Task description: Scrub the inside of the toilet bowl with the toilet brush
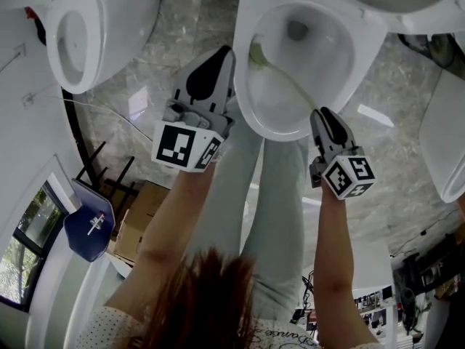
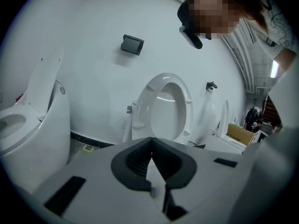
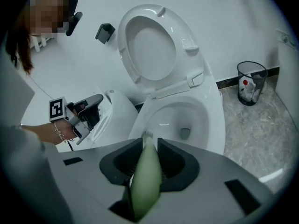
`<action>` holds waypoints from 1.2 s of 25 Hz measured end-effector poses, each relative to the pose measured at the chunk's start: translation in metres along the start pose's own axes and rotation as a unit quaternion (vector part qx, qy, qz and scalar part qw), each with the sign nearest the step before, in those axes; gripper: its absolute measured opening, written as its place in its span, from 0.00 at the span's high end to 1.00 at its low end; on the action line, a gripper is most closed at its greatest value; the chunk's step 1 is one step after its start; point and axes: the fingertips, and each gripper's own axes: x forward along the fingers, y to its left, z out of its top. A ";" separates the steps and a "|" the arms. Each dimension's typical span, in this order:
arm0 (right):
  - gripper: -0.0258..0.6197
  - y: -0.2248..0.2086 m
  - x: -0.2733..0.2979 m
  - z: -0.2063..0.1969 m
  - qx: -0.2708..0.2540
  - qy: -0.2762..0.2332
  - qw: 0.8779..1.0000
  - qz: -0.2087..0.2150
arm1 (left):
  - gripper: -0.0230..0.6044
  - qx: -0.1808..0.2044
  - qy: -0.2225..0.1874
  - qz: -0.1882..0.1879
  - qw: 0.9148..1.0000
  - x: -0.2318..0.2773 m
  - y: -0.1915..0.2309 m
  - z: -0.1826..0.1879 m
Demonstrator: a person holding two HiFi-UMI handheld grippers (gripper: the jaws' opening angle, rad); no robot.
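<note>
Now the right tool [image 3: 149, 143] pinches the toilet brush [image 3: 145, 181] at its handle end, the sensible hold; it looks light, stiff, probably slick; bristles at the left rim of the toilet bowl [image 1: 285, 131]; left tool [image 2: 151, 147] pressed together, empty.

- A neighbouring white toilet [image 1: 80, 27] stands off to my left, lid raised.
- A small black box [image 3: 105, 32] is fixed on the white wall [image 2: 84, 78].
- A wire mesh wastebasket [image 3: 252, 82] with rubbish inside sits on the grey marbled floor [image 3: 266, 125], close against the wall.
- Lower left in my head view, I see a cardboard box [image 1: 134, 220] just beside a blue plastic piece [image 1: 89, 230].
</note>
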 end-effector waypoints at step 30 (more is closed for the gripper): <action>0.79 0.003 -0.065 -0.036 -0.174 0.163 0.969 0.068 | 0.96 0.007 0.001 -0.012 1.000 -0.005 -0.021 0.000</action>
